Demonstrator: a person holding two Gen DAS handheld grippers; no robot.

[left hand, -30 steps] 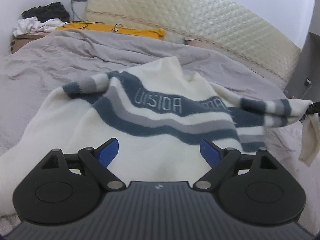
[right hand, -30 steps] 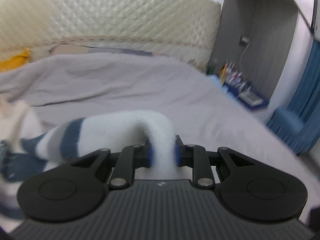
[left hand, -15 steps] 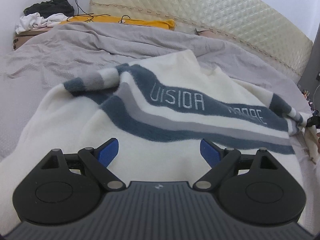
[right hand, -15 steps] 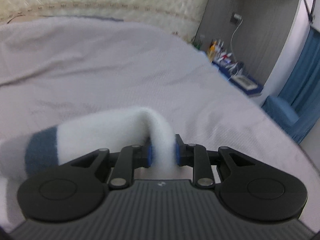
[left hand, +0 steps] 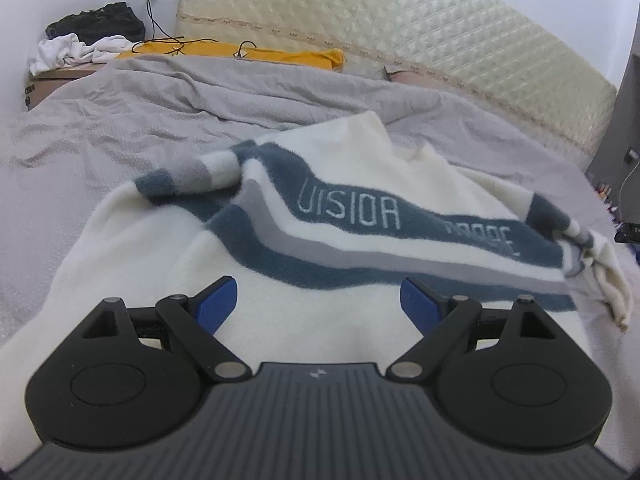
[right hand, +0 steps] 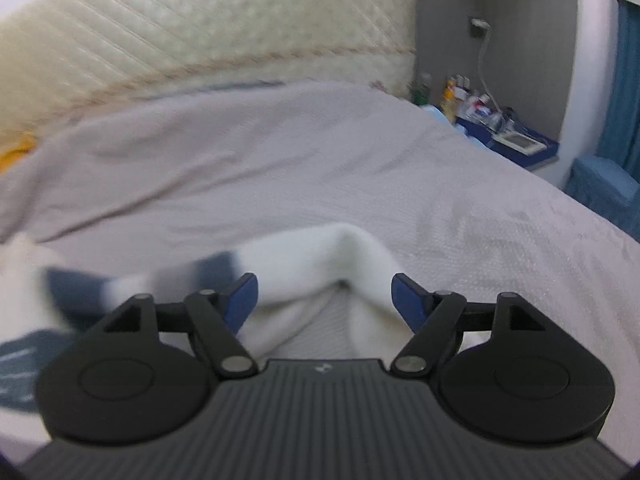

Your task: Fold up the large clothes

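Note:
A cream fleece sweater [left hand: 328, 216] with blue and grey stripes and pale lettering lies spread on the grey bed [left hand: 120, 128]. Its left sleeve is folded across the chest. My left gripper [left hand: 316, 300] hovers open over the sweater's lower body, nothing between its blue pads. In the right wrist view the right sleeve [right hand: 320, 256] arches up between the pads of my right gripper [right hand: 324, 296]. Those jaws are opening and the pads stand clear of the cloth. The sleeve's striped part trails left, blurred.
A quilted cream headboard [left hand: 400, 28] runs along the far side of the bed. A yellow cloth with cables [left hand: 240, 54] and a pile of dark and white clothes [left hand: 88, 40] sit at the back left. A cluttered blue bedside shelf [right hand: 504, 136] and blue curtain [right hand: 624, 92] stand at right.
The right gripper carried the sleeve down to the bed and its jaws spread apart, letting go of the cloth. In the left view, the raised right sleeve now lies at the sweater's right edge.

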